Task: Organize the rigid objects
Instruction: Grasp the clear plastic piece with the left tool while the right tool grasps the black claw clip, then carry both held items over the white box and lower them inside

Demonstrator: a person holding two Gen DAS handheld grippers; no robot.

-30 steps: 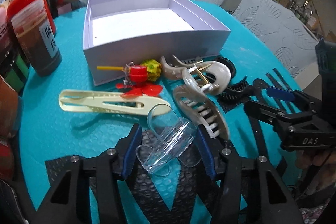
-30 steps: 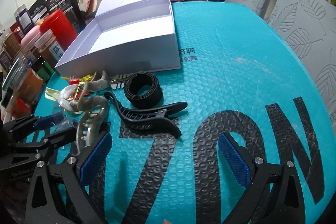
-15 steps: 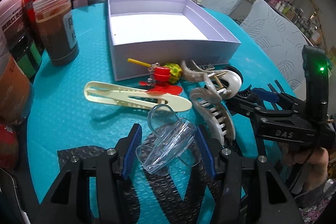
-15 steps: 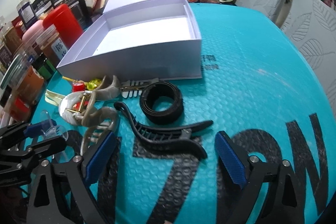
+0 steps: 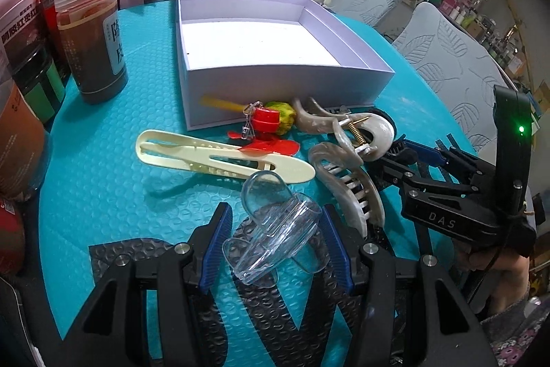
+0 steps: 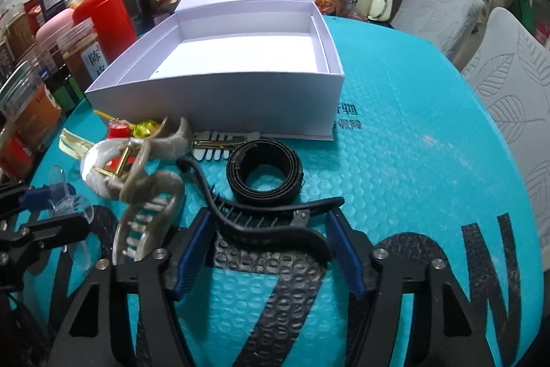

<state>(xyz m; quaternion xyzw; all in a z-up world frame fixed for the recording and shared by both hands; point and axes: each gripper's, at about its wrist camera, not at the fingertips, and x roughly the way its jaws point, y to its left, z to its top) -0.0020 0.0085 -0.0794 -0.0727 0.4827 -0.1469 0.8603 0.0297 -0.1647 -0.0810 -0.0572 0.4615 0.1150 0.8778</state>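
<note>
Your right hand-held gripper (image 6: 264, 246) is closing with the black clip (image 6: 275, 222) between its pads, the clip lying on the surface at 6 o'clock from the open box (image 6: 220, 92); keep the pads square on the clip's body before lifting. Your left hand-held gripper (image 5: 275, 243), partly open, brackets the clear clip (image 5: 275, 229); contact on both pads is uncertain, so confirm it first.

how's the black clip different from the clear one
The black clip is opaque, long and slim with visible teeth; the clear clip is see-through, shorter and chunkier. The black clip lies across between the right tongs, which are closing on it; the clear clip sits lengthwise in the left tongs, whose pads look to be touching it. Both are hair clips on the teal mat, outside the box.
</note>
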